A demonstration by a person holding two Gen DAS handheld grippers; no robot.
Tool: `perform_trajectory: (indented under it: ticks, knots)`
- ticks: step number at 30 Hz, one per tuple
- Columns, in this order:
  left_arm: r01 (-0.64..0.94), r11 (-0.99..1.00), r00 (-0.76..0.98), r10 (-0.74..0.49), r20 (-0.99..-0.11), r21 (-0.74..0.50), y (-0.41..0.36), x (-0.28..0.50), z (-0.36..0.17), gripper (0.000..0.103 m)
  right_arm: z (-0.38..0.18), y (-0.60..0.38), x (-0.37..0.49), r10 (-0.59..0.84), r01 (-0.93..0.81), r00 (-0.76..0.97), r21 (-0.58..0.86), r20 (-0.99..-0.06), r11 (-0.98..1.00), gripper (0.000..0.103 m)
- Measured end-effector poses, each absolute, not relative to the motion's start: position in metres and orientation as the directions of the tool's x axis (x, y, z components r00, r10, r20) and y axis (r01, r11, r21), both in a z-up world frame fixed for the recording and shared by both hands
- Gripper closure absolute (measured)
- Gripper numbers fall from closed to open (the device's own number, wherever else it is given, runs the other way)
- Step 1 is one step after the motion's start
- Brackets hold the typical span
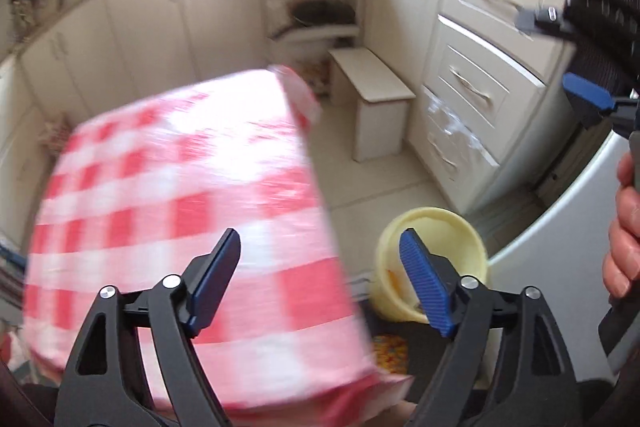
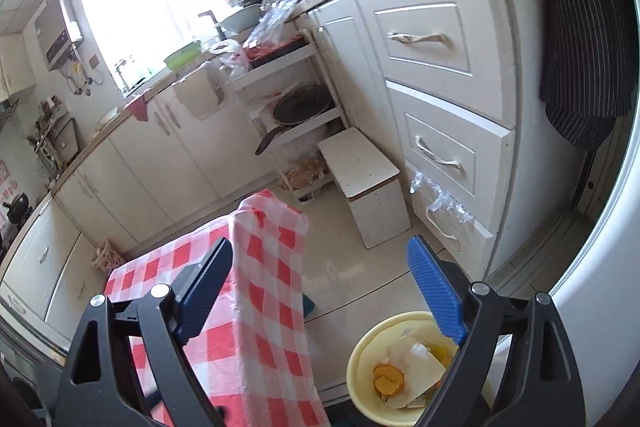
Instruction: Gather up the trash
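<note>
Left tool [image 1: 320, 259]: jaws wide apart, nothing between them, above the edge of the counter [image 1: 160, 187] under a red-and-white checked cloth. Picture blurred here. Right tool [image 2: 320, 279]: jaws also wide apart and empty, above the counter's end and the floor [image 2: 352, 267].

Just below and right of the tools, on the floor beside the counter: a yellow bin [image 2: 360, 359]. Inside the bin: trash [image 2: 416, 367], white paper pieces and orange peel [image 2: 387, 375]. Seen from the left wrist, only the bin rim and a bit of orange inside. At the right edge of that view: a hand [image 1: 624, 227] on the other tool's handle.

Farther out: a small white stool [image 2: 368, 179] on the floor, then white drawers [image 2: 440, 155] with some clear plastic [image 2: 444, 203] on a lower handle. Behind the stool: an open rack with a dark pan [image 2: 300, 105].
</note>
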State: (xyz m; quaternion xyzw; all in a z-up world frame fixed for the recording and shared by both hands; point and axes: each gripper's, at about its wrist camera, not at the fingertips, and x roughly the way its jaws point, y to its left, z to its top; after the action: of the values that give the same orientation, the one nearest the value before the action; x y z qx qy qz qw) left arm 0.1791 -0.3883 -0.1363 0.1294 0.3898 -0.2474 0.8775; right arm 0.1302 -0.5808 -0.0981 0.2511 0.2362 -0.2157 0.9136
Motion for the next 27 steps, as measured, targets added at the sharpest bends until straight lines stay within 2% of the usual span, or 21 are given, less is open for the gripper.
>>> perform_trajectory:
  ticks: [2,7,12,15,27]
  knots:
    - [0.493,0.868,0.622,-0.302,-0.723,0.062,-0.351,0.177,-0.116,0.018,-0.093,-0.554,0.127,-0.280,0.495,0.805,0.331,-0.524,0.803,0.012]
    - [0.364,0.930,0.705,-0.234,-0.669,0.058,-0.253,0.165,-0.079,0.013,-0.091,-0.465,0.111,-0.248,0.403,0.855,0.284,-0.456,0.870,0.011]
    - [0.274,0.960,0.746,-0.179,-0.641,0.052,-0.174,0.149,-0.059,0.012,-0.092,-0.390,0.095,-0.219,0.320,0.884,0.194,-0.413,0.927,0.011]
    - [0.234,0.971,0.772,-0.154,-0.616,0.049,-0.131,0.135,-0.048,0.012,-0.085,-0.355,0.080,-0.168,0.262,0.899,0.191,-0.404,0.946,0.011]
    - [0.189,0.981,0.819,-0.137,-0.558,0.036,-0.045,0.073,-0.028,0.008,-0.048,-0.265,0.031,-0.113,0.163,0.907,0.090,-0.405,0.983,0.007]
